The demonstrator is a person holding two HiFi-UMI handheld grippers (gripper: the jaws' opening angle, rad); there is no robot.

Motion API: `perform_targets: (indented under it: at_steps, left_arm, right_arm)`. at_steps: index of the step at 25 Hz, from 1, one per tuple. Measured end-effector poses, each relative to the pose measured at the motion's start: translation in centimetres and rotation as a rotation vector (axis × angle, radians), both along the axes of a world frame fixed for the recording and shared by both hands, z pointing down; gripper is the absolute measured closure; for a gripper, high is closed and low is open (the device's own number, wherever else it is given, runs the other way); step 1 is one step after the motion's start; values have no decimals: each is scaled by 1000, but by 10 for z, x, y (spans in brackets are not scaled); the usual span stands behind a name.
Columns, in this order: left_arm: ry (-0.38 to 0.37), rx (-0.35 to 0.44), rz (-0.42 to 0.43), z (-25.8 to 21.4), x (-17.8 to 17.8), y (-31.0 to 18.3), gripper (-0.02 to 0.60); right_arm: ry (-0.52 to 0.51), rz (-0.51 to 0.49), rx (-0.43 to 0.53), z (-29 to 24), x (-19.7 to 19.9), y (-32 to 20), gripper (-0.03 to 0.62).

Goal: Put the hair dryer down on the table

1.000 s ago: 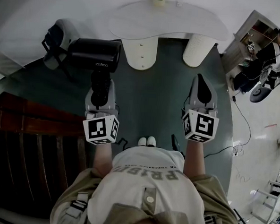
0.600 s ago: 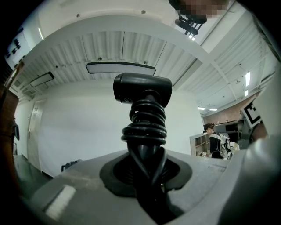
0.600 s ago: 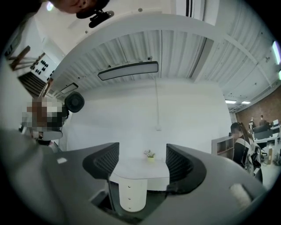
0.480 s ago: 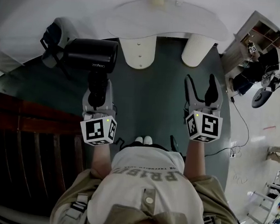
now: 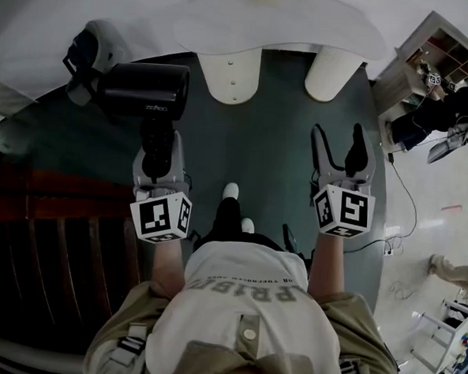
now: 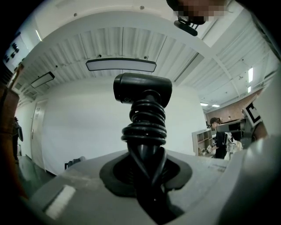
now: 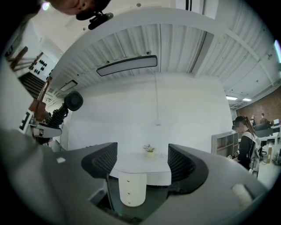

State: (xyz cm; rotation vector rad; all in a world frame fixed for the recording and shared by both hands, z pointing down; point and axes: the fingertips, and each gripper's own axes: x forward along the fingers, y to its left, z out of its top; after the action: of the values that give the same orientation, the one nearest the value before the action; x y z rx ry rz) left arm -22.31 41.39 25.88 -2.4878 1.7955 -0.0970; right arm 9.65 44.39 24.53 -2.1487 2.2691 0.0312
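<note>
Head view: the left gripper is clenched on the handle of a black hair dryer. The barrel lies crosswise beyond the jaw tips. The dryer is up in the grip over the dark green floor (not on any surface), to the left of the white table and apart from it. The right gripper points toward the table with its jaws spread and only floor showing between them. Each gripper carries a marker cube, left and right. One white shoe of the person shows between the two arms. Dark wooden slats fill the lower left.

Left gripper view: both jaws press on the dryer's handle, which rises from between them. A black cord is coiled round the handle below the barrel. A plain white wall stands behind, and a person is far off at the right by some shelves.

Right gripper view: the jaws have just been opening and now stand wide with nothing between them. The table with its rounded leg shows through the gap, well beyond the tips. A small potted plant sits on its top. At the left edge the dryer shows in the other gripper.
</note>
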Motion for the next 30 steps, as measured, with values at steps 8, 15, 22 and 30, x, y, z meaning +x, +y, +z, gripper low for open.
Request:
perform_targets:
  at_steps: [8, 15, 22, 30]
  left_arm:
    - [-5, 3, 25, 7, 4, -30, 471]
    - [-37, 25, 44, 4, -5, -92, 471]
    - [-9, 79, 82, -15, -5, -155, 471]
    - [0, 103, 104, -21, -10, -209, 471]
  right_arm:
    - [2, 31, -7, 9, 8, -21, 244]
    - [-6, 51, 33, 1, 1, -71, 243]
    - [5, 82, 74, -17, 0, -126, 243]
    - [0, 114, 85, -18, 2, -169, 243]
